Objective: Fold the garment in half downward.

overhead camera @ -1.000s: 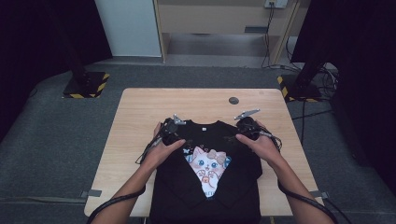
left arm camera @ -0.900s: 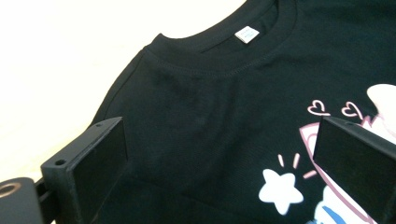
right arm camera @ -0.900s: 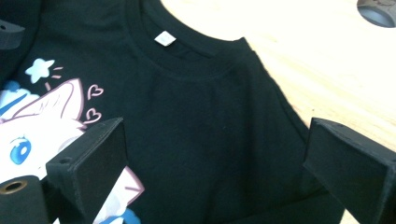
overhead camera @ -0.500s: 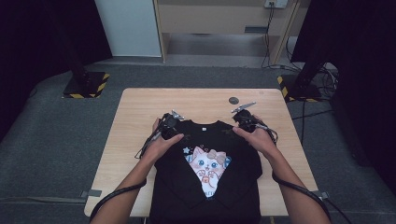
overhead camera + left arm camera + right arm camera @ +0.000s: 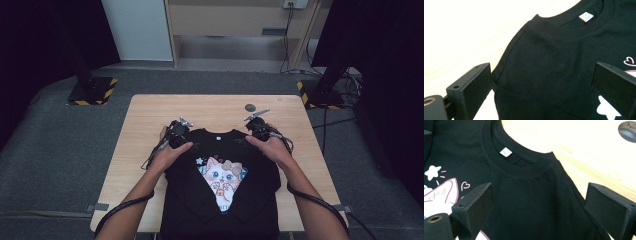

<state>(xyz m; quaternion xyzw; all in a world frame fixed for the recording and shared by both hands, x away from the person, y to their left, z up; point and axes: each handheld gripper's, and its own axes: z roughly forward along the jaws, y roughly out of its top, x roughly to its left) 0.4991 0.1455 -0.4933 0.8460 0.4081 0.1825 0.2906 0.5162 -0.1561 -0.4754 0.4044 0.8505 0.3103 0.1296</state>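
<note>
On the wooden table (image 5: 150,150) a black sweatshirt (image 5: 220,200) lies flat, front side up, its neckline toward the far edge and its hem hanging at the near edge; the sleeves seem folded in over the body, though the dark cloth makes that hard to read. A cartoon cat print (image 5: 221,181) in pink and white covers the chest, and a small white label (image 5: 586,16) sits inside the back of the collar. The left gripper (image 5: 176,134) hovers at the garment's left shoulder, and in the left gripper view its two black jaws stand wide apart, straddling the shoulder seam with cloth between them but nothing pinched. The right gripper (image 5: 259,127) is at the opposite shoulder, near the collar; in the right gripper view its jaws are likewise spread wide over the shoulder fabric, with one jaw over the chest and the other over the cloth's edge where it meets the bare wood. Each hand grips its tool from behind, forearms reaching in from the near side. A small dark round disc (image 5: 250,107) rests on the table beyond the right gripper, apart from the sweatshirt.
</note>
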